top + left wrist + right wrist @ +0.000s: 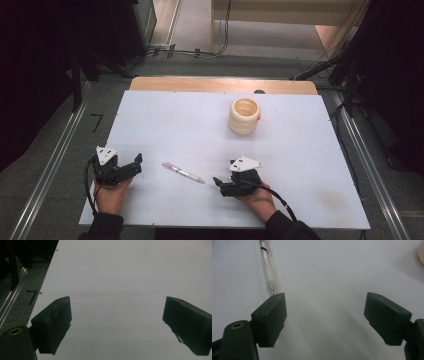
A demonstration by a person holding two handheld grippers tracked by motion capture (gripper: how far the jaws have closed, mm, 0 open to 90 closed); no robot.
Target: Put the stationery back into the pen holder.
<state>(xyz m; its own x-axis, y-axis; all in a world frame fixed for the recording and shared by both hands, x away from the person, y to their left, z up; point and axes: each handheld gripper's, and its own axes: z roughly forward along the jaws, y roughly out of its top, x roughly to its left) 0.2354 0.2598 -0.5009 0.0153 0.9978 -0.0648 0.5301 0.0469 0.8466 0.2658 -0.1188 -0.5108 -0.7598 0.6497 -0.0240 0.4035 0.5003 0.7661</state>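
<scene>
Clear plastic with a white rubbery sleeve near the tip is what the pen [183, 172] appears to be made of, so it is judged light, stiff and rather slippery along its smooth barrel.

At the left of the high view, the left gripper [136, 161] is held low over the white table [300, 150], its jaws spread wide with nothing between them; bare board is seen between them in the left gripper view. The pen lies flat on the table between the two grippers, slanted, with its tip toward the right gripper [218, 183]. That gripper is likewise wide open and empty; in the right gripper view the pen's tip [272, 288] sits just beyond one jaw, outside the gap. Whether the tip touches that jaw cannot be told for certain.

A hold across the sleeve is judged best, since the barrel may roll or slide away under the pads. Farther back stands a cream ribbed cup [244, 116], upright and well apart from the pen.
</scene>
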